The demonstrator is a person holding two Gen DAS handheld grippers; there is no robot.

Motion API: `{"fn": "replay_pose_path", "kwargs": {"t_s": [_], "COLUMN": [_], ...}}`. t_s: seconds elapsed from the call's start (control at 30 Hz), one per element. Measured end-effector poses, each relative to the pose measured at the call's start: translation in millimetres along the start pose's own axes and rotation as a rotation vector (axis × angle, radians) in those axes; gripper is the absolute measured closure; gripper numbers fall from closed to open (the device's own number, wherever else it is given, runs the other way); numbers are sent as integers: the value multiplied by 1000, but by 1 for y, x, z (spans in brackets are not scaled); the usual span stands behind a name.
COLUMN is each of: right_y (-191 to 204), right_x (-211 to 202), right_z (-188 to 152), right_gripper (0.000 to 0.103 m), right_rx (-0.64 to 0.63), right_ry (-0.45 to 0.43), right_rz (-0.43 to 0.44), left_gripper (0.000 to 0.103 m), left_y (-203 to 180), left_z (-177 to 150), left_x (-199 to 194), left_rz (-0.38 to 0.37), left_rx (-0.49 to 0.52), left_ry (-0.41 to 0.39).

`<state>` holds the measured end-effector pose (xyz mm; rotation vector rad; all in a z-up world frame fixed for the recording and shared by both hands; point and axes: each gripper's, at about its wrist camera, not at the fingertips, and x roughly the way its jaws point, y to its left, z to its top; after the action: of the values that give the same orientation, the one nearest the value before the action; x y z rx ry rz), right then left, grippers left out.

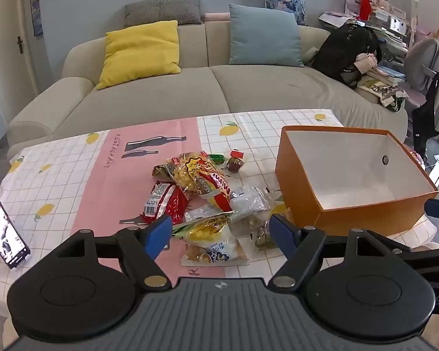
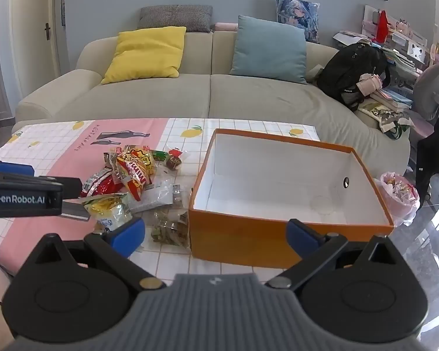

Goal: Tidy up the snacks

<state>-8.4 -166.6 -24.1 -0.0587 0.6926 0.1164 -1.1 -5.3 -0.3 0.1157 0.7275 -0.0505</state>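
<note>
A pile of snack packets lies mid-table: a red packet [image 1: 164, 201], a yellow-and-red bag [image 1: 203, 175], a clear packet [image 1: 248, 200], a yellow-and-white bag [image 1: 210, 237] and a small dark red snack [image 1: 235, 162]. An open orange box [image 1: 363, 219] with a white inside stands to their right, empty. My left gripper [image 1: 221, 231] is open, hovering just before the yellow-and-white bag. My right gripper [image 2: 216, 231] is open and empty in front of the orange box [image 2: 243, 239], beside a clear packet of brownish snacks [image 2: 169, 228]. The pile [image 2: 131, 175] lies left of it.
A phone [image 1: 4, 231] leans upright at the table's left edge. A beige sofa [image 1: 190, 87] with yellow and blue cushions stands behind the table. A pink bag of snacks [image 2: 401, 193] sits beyond the box on the right. The left gripper's body [image 2: 23, 193] shows at the right wrist view's left.
</note>
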Motion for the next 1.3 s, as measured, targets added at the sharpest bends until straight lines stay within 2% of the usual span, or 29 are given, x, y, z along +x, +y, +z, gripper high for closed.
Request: {"fn": "replay_pose_path", "kwargs": {"t_s": [0.07,0.1,0.2,0.77,1.3], "right_y": [1,1,1,-2,-1], "right_x": [0,1,0,7,8], "right_z": [0,0,0,-2,-3], "right_gripper": [3,3,3,3,3], "right_rx": [-5,-3,9,-2,-8], "right_ry": [-12,-9,-2,64,75], "right_rz": [-9,-9,-12,-45,-50], "left_gripper": [14,15,15,15,15], "left_y": [-9,-5,7,7,7], "left_z": [0,-3,-2,-3,-5], "left_x": [-1,1,5,4,6], "left_rz": [4,8,-48,-38,-35], "left_rx": [38,12,-38,-34,-43], "left_ry": [-10,-5,5,20,42]}}
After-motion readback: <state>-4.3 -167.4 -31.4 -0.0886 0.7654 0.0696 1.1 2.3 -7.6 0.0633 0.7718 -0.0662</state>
